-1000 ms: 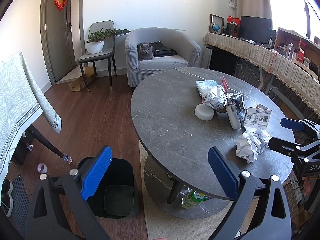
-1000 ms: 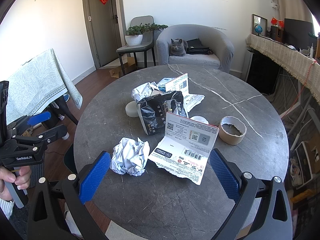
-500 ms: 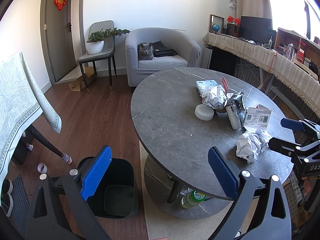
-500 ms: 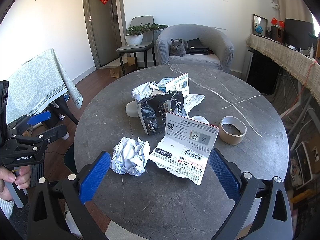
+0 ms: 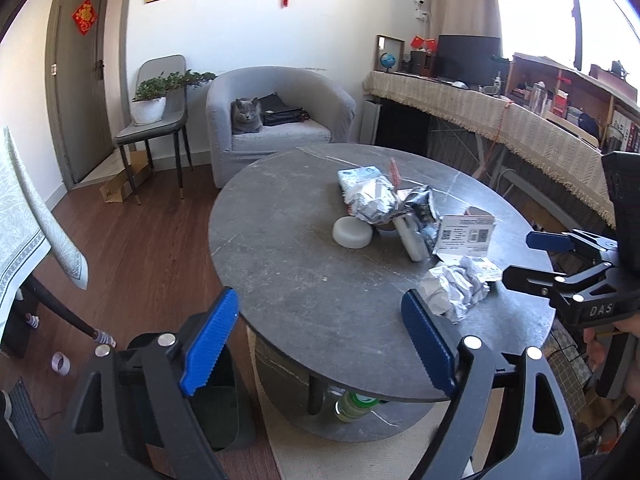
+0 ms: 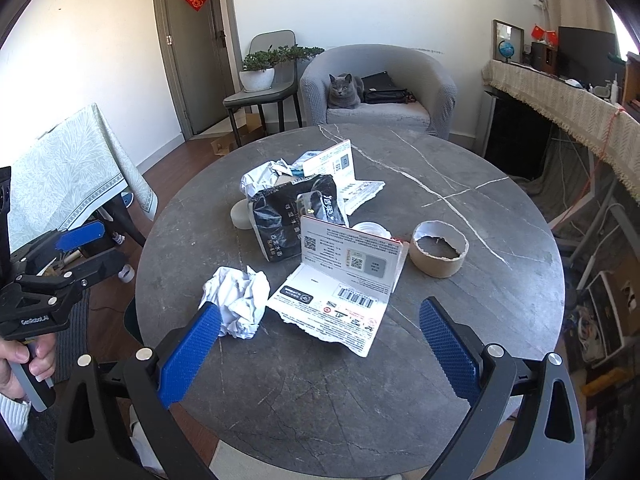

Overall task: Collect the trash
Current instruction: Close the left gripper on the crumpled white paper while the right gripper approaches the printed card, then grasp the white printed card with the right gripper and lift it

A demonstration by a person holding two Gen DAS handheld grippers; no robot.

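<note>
Trash: crumpled paper ball [image 6: 236, 306] near table [image 5: 304, 280] edge; torn label card [image 6: 340, 280], black bag [image 6: 292, 216], tape core [image 6: 438, 248] behind it.
Change: left gripper [image 5: 320, 344] jaws closing from their wider spread a second ago, nothing between them; likely a pre-grasp adjustment.
Right gripper [image 6: 316, 344]: wide apart, empty, over the card.
Bin [image 5: 218, 408]: on floor, partly hidden by the left gripper's finger.
Unclear: items under the trash pile.
</note>
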